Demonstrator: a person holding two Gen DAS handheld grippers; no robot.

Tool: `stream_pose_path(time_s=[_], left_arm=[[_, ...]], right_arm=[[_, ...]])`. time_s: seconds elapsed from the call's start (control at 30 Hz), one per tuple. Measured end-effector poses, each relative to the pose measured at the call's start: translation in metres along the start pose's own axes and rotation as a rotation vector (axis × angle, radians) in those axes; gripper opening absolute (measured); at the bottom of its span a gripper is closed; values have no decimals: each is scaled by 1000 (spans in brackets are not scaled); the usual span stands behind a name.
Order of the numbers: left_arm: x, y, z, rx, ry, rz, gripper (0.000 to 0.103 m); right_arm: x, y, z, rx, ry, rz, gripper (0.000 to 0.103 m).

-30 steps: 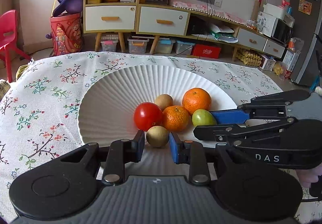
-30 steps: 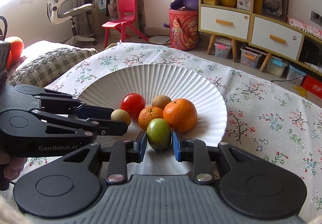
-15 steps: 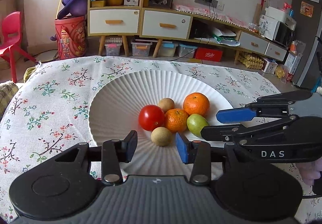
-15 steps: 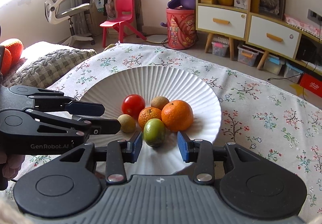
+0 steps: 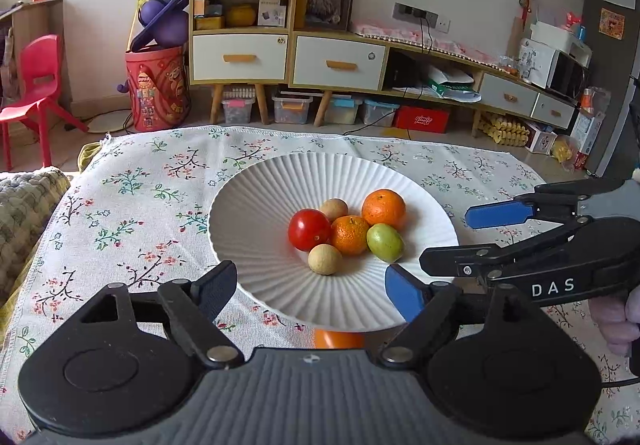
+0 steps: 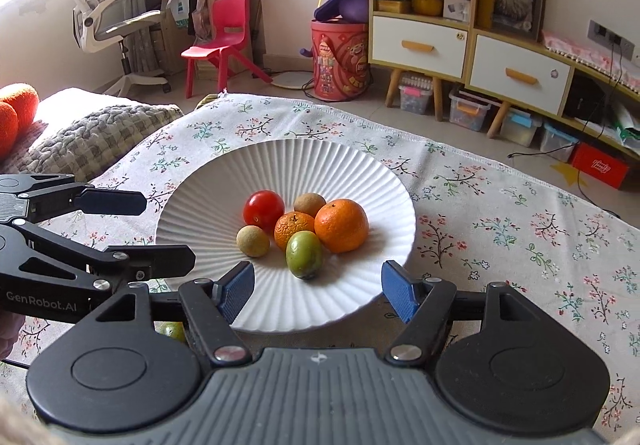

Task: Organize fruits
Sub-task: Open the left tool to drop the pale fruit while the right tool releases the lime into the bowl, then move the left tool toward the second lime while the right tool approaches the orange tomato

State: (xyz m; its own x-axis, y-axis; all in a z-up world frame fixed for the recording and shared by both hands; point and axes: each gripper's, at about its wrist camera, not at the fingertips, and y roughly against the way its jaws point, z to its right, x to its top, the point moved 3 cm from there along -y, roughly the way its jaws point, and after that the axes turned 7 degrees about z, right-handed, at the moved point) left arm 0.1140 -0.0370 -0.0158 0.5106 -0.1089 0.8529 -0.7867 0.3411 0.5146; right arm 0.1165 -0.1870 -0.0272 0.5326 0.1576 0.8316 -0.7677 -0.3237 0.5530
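Note:
A white ribbed plate [image 5: 256, 205] [image 6: 360, 165] on the floral cloth holds a red tomato [image 5: 309, 229] [image 6: 263, 208], a large orange [image 5: 383, 204] [image 6: 341, 225], a small orange [image 5: 350, 235] [image 6: 294, 227], a green fruit [image 5: 385, 242] [image 6: 304, 254] and two tan round fruits [image 5: 325, 259] [image 6: 253, 241]. My left gripper [image 5: 310, 295] is open and empty at the plate's near rim. My right gripper [image 6: 316, 291] is open and empty, just short of the green fruit. Each gripper shows in the other's view, the right gripper [image 5: 480, 235] and the left gripper [image 6: 160, 229].
An orange fruit [image 5: 338, 339] lies on the cloth under the left gripper, and a green fruit [image 6: 173, 331] under the right one. A knitted cushion [image 6: 92, 133] lies left of the table. Shelves, drawers and a red chair [image 6: 224, 33] stand behind.
Both grippers opened, letting go of the tan fruit and the green fruit, and drew back from the plate. The fruits stay in the plate.

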Motion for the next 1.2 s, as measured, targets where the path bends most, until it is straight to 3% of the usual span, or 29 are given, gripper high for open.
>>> stream_pose_path(time_s=[0.27,0.6,0.97,1.13,1.2], left_arm=[[-16,9,0,7,-21,-54,79],[-37,17,-10,57,-2,-106,92],[-63,6,1,92,-47,-176,92],[-66,1,10,70,-52,-175,91],[-65,0,14,52,-49,-171,86]], right_arm=[[-10,13,-6,-18,11,-23,80],[-31,20,-9,-51,27,-76,86],[-48,20,-5,-90,11,-124,92],[-53,18,0,-111,2,-136,93],[-55,16,1,-117,3,-142,93]])
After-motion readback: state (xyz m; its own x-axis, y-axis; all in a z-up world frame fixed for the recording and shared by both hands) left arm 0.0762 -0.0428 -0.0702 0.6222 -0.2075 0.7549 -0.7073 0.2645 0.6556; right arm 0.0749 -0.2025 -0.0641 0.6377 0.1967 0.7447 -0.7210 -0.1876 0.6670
